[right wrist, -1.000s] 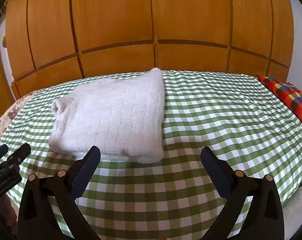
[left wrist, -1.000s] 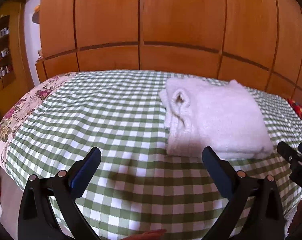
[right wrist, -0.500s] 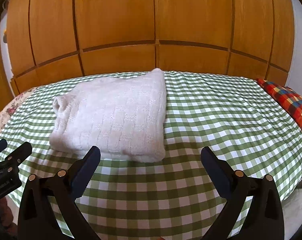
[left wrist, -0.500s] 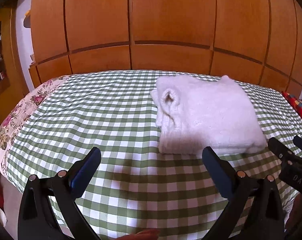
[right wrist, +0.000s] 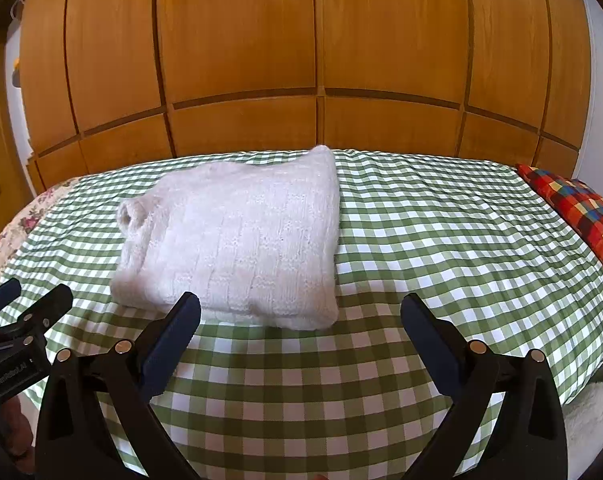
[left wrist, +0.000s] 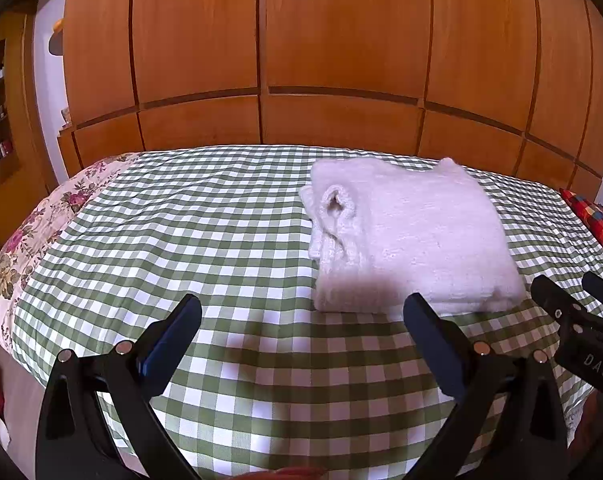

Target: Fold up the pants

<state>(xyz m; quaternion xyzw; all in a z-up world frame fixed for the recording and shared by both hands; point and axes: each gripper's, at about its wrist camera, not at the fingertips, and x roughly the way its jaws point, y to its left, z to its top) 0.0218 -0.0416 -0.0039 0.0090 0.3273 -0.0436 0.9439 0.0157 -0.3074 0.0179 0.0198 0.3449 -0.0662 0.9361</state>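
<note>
**Fold finished, both grippers backed off**

Wooden wardrobe doors (left wrist: 341, 60) filled the background behind a bed with a green checked cover (left wrist: 181, 248). White knitted pants (right wrist: 237, 248) lay folded into a compact rectangle on that cover — ahead of the right gripper (right wrist: 300, 316) and slightly to its left, ahead and to the right of the left gripper (left wrist: 303, 316).

Both grippers were spread wide, holding nothing, hovering above the near edge of the bed. Neither touched the bundle. Right gripper's tips showed at the right edge of the left wrist view, just beside the bundle's near corner.

Change over the last second: small. Bundle sat a bit further away and lower in both views than a second earlier, so both grippers seemed to have pulled back a little — the bundle itself kept its shape and spot.

Judgement: fold looks complete, this is the retreat. One cuff loop stuck up on the bundle's left end; otherwise tidy. Red plaid cushion (right wrist: 581, 208) far right, untouched.
</note>
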